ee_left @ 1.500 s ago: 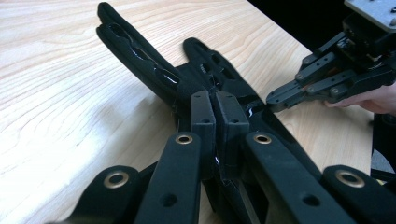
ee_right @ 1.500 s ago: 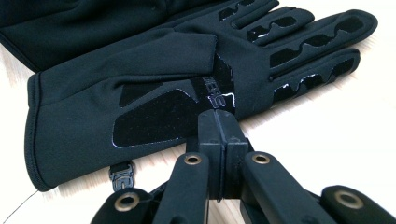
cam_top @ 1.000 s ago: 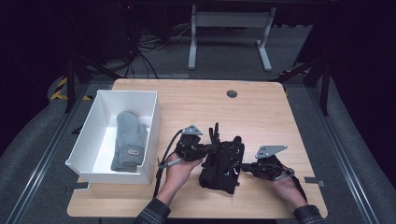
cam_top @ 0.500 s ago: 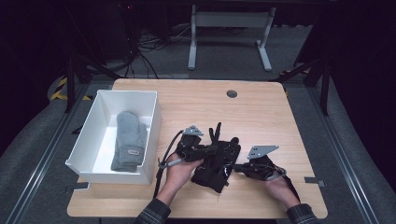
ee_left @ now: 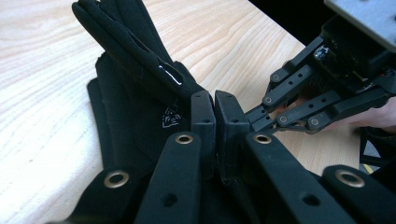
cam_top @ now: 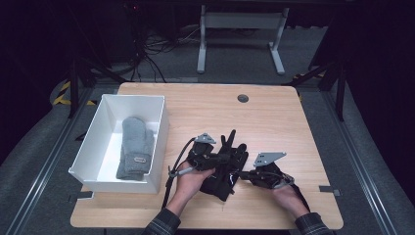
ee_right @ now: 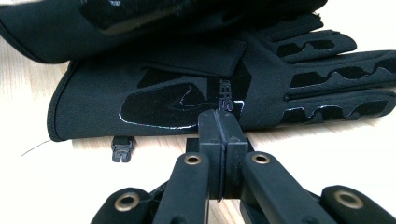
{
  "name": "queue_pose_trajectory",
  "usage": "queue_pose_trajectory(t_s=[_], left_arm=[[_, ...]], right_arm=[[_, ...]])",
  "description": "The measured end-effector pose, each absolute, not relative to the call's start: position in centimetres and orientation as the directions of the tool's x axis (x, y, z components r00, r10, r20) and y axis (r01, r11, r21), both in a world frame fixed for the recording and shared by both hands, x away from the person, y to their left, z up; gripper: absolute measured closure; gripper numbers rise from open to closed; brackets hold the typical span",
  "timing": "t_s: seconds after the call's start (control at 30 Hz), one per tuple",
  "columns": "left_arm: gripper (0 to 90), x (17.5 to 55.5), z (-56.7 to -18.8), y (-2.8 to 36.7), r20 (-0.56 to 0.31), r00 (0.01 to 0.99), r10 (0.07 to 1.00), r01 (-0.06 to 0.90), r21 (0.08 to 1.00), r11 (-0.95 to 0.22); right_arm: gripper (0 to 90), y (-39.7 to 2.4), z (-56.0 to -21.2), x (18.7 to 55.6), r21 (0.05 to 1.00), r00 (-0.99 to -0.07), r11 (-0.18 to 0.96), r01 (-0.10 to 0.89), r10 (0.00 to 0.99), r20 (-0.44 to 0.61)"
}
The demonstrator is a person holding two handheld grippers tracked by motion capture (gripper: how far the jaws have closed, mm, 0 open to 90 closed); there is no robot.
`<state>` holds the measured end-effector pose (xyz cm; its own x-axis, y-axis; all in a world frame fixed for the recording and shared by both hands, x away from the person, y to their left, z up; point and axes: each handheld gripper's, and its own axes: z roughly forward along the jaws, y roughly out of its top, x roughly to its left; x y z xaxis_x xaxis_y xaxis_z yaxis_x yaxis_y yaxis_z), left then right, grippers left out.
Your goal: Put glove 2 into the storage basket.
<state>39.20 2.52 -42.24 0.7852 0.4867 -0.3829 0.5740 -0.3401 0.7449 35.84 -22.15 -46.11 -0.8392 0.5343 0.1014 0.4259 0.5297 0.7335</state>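
Black gloves (ee_right: pixel 196 88): white logo print seen, lettering too small to be read. Left gripper (ee_left: pixel 215 109) jaws pressed together against them; right gripper (ee_right: pixel 218 126) closed, nothing pinched.

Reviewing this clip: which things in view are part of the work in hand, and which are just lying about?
In the work:
- black gloves on the table, one lifted at an angle
- left gripper, shut on the lifted glove
- right gripper, shut, at the gloves' edge

Lying about:
- white bin
- grey mitten inside it
- wooden table
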Motion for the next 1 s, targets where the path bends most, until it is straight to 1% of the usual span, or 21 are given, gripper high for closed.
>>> queue_pose_trajectory(t_s=[0.3, 0.5, 0.63, 0.7, 0.77, 1.0], left_arm=[[85.5, 39.1, -43.2, 1.4, -0.38, 0.788, 0.485, 0.577, 0.732, -0.363], [78.5, 39.0, -43.4, 0.7, -0.369, 0.791, 0.488, 0.57, 0.736, -0.366], [74.0, 38.9, -43.1, 0.8, -0.38, 0.791, 0.48, 0.567, 0.751, -0.339], [75.5, 38.9, -42.9, 1.1, -0.38, 0.793, 0.476, 0.563, 0.754, -0.337], [89.4, 38.9, -42.6, 1.6, -0.373, 0.798, 0.474, 0.557, 0.757, -0.341], [90.0, 38.3, -42.2, 3.4, -0.329, 0.802, 0.498, 0.539, 0.758, -0.368]], right_arm=[[90.0, -21.9, -46.2, 35.9, 0.732, -0.84, 0.534, 0.423, 0.534, 0.096], [90.0, -22.0, -46.2, 35.9, 0.735, -0.838, 0.53, 0.423, 0.538, 0.094], [90.0, -22.4, -46.0, 36.0, 0.742, -0.832, 0.517, 0.427, 0.545, 0.099], [90.0, -22.4, -46.0, 36.0, 0.743, -0.832, 0.516, 0.427, 0.546, 0.099], [90.0, -22.6, -45.9, 35.9, 0.744, -0.832, 0.515, 0.425, 0.545, 0.099], [90.0, -23.6, -45.6, 35.7, 0.753, -0.824, 0.5, 0.429, 0.558, 0.099]])
